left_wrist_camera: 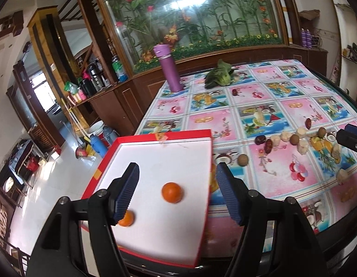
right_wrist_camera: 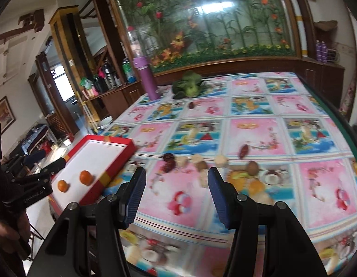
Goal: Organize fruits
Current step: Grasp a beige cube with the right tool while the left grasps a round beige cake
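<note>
Done so far: two small round orange fruits, one [left_wrist_camera: 172, 192] mid-tray and one [left_wrist_camera: 126, 218] nearer the front edge, lie apart in the shallow red-rimmed white cardboard tray [left_wrist_camera: 153, 138] at the table's left corner.
Left to do: a loose row of small fruits is on the glossy fruit-patterned pink and blue tablecloth [left_wrist_camera: 266, 97] — dark red dates such as one [left_wrist_camera: 268, 146], pale cream chunks such as one [left_wrist_camera: 302, 147], brown round nuts or longans such as one [left_wrist_camera: 243, 160]. By this count the sorting looks early, with most pieces outside the tray.
Left gripper: the black two-finger left gripper with blue ribbed pads [left_wrist_camera: 177, 192] hangs over the tray, jaws spread wide and empty; its left pad hides part of the nearer orange fruit.
Right gripper: the matching right gripper [right_wrist_camera: 177, 198] hovers above the cloth just short of the fruit row, jaws wide apart, nothing between them.
Not part of the sorting: a tall purple flask [left_wrist_camera: 169, 69] and a leafy green vegetable [left_wrist_camera: 218, 75] stand at the far edge.
Hand: a person's hand [right_wrist_camera: 7, 233] holds the left tool's handle.
</note>
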`<state>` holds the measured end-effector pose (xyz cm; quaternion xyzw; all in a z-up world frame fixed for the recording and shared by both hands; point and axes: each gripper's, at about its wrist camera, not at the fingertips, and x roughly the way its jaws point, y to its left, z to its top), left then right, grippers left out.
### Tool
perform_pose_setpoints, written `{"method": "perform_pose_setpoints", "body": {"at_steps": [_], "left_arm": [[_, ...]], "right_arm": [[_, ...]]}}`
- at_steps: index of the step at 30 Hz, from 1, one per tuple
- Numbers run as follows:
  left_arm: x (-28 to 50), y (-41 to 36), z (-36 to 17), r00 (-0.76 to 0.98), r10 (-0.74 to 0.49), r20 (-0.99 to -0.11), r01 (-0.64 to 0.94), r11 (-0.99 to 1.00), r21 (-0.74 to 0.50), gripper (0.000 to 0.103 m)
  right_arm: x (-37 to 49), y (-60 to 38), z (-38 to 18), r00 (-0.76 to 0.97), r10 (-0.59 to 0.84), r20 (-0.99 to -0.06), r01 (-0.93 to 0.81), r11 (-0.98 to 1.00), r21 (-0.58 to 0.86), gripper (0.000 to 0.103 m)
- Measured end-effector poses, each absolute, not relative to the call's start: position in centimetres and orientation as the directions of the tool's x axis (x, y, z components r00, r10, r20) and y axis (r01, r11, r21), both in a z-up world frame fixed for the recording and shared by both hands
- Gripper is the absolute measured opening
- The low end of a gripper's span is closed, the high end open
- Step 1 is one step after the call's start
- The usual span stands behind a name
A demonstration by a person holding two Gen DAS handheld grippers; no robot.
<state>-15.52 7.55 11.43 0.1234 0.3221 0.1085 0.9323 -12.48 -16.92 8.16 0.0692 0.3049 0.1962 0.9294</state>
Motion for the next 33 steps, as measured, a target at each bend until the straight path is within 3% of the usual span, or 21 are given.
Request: {"method": "perform_pose_setpoints", "body": {"at_steps": [4, 17, 27, 33], "left_arm": [[-14.7, 5.7, 10.6, 0.765, 0.253, -0.592, -0.073, 0.948, 0.310, 0.078], [-11.3, 0.9, 4.8, 0.604, 0.018, -0.797, 0.184, 0.970, 0.162, 0.078], [-7.8, -4.1, 4.9, 0.552, -0.137, -0.822, 0.341, 0.937, 0.073, 0.078], [-3.9, -4.9, 2.6, 0.470, -0.171, -0.866, 0.338, 0.941, -0.003, 0.074]], "right_arm": [[-13.3, -19.5, 7.1, 0.746, 0.350, -0.566, -0.274, 0.937, 0.218, 0.056], [-13.6, -21.9, 3.1, 0.681, 0.322, -0.657, -0.238, 0.947, 0.218, 0.056], [-11.4, -22.8, 2.8, 0.675, 0.296, -0.676, -0.203, 0.955, 0.215, 0.056], [-8.6, -21.9, 1.8, 0.630, 0.274, -0.727, -0.222, 0.960, 0.169, 0.056]]}}
